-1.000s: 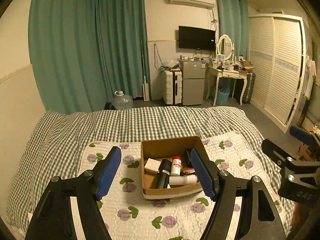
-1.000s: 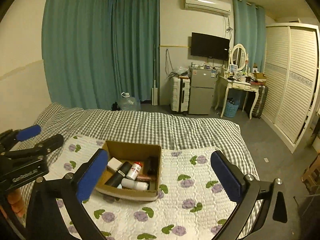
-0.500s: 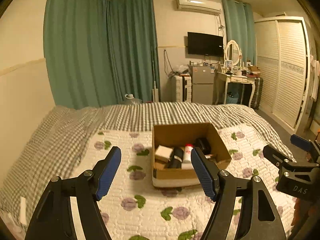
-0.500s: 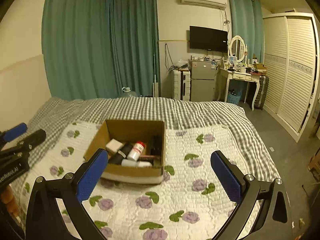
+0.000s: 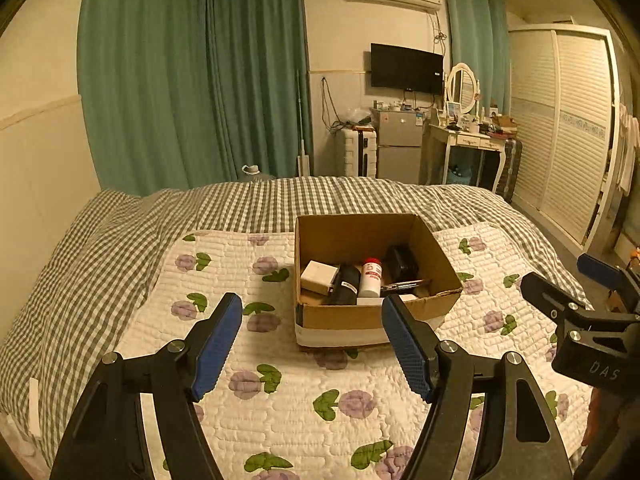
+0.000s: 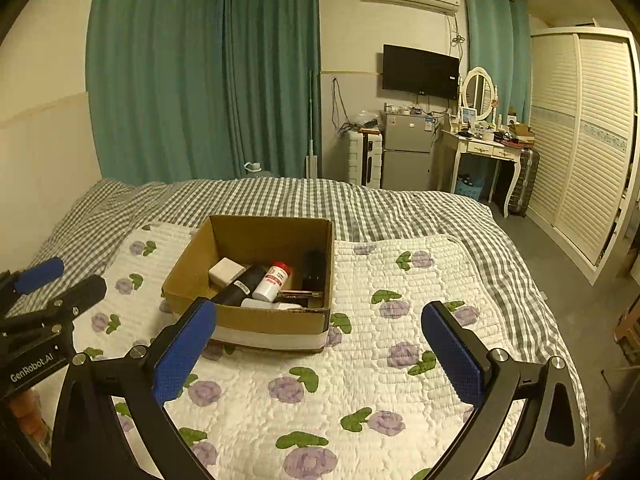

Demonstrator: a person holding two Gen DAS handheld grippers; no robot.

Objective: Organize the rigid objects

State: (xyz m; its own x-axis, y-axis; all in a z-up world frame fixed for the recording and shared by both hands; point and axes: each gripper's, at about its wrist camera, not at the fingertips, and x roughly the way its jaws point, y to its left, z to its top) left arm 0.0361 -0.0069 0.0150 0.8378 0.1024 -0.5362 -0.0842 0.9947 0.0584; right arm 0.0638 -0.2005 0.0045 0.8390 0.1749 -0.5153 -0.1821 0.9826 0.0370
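1. Left wrist view: the box (image 5: 372,280) sits on the quilt (image 5: 280,400) of the bed, ahead of the left gripper (image 5: 312,340) and slightly to its right. The fingers (image 5: 218,340) are spread wide and hold nothing. Inside, a white bottle (image 5: 370,278) and a black tube (image 5: 346,284) lie with their long axes running away from the camera; a white block (image 5: 319,277) rests at their left.
2. Right wrist view: the box (image 6: 256,280) lies ahead and to the left of the right gripper (image 6: 318,354), whose fingers (image 6: 452,354) are also released and empty. Both grippers hover level, short of the box; the left looks better lined up.
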